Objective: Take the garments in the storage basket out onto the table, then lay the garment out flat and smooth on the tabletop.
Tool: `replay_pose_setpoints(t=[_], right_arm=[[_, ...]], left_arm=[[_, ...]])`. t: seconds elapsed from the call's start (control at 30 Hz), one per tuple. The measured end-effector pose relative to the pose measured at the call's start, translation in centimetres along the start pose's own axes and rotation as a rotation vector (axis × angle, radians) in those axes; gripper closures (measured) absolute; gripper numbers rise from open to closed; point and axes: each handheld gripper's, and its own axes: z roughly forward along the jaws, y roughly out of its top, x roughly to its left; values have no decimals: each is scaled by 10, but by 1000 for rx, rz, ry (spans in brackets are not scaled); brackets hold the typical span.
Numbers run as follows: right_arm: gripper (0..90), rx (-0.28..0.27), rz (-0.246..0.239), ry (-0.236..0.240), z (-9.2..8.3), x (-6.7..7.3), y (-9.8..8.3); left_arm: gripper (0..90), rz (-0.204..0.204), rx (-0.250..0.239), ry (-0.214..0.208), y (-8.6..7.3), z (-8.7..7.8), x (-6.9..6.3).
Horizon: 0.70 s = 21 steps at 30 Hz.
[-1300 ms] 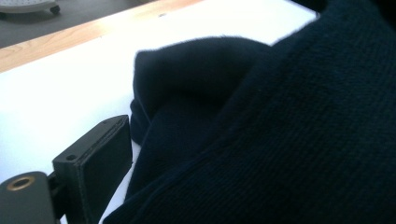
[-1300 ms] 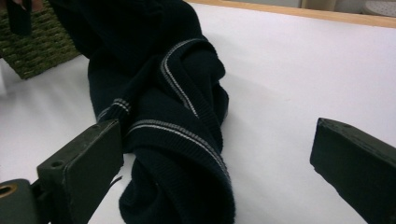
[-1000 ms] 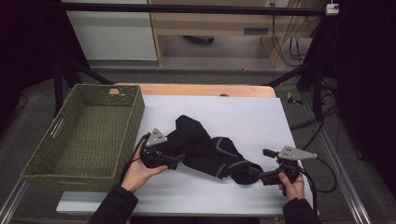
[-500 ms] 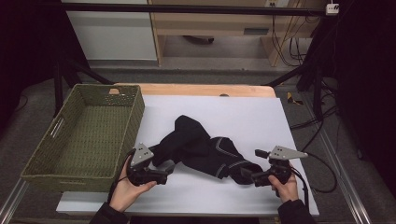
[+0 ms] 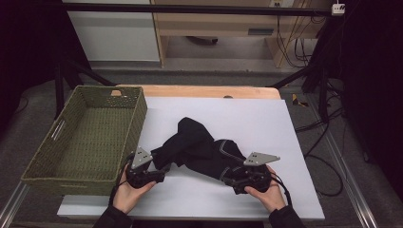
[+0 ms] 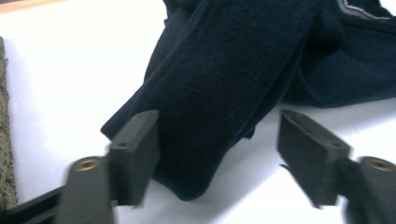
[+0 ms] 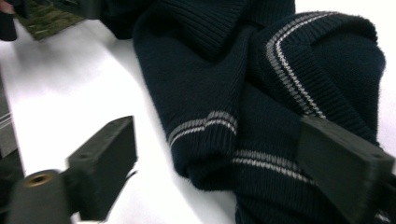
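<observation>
A dark navy knitted sweater, trimmed with pale stripes, is lying crumpled near the middle of a white table, being approached at both near ends. At its near left, a sleeve end is being straddled by the left gripper, whose jaws have just been closing and are standing apart, one pad at the fabric's edge, the other clear. At the near right, the striped cuffs are being framed by the right gripper, its jaws also just narrowing but not yet pressing. Only a thin fold is likely to be caught if either grip closes too shallow, letting the knit slip free when lifted. A woven green basket is waiting empty at the left; cables and dark framing are surrounding the table.
</observation>
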Motion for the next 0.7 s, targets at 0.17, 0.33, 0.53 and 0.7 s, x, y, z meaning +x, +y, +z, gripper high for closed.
replay_pose_setpoints(t=[0.17,0.33,0.53,0.7], right_arm=[[319,-7,6,-18,5,1,2],[483,6,25,-12,11,1,6],[766,33,43,-48,18,3,9],[837,35,62,-4,7,2,10]], left_arm=[[535,-7,17,5,1,3,2],[700,6,30,-9,1,5,0],[849,-11,46,-22,0,3,1],[862,-9,51,-36,0,-3,-1]])
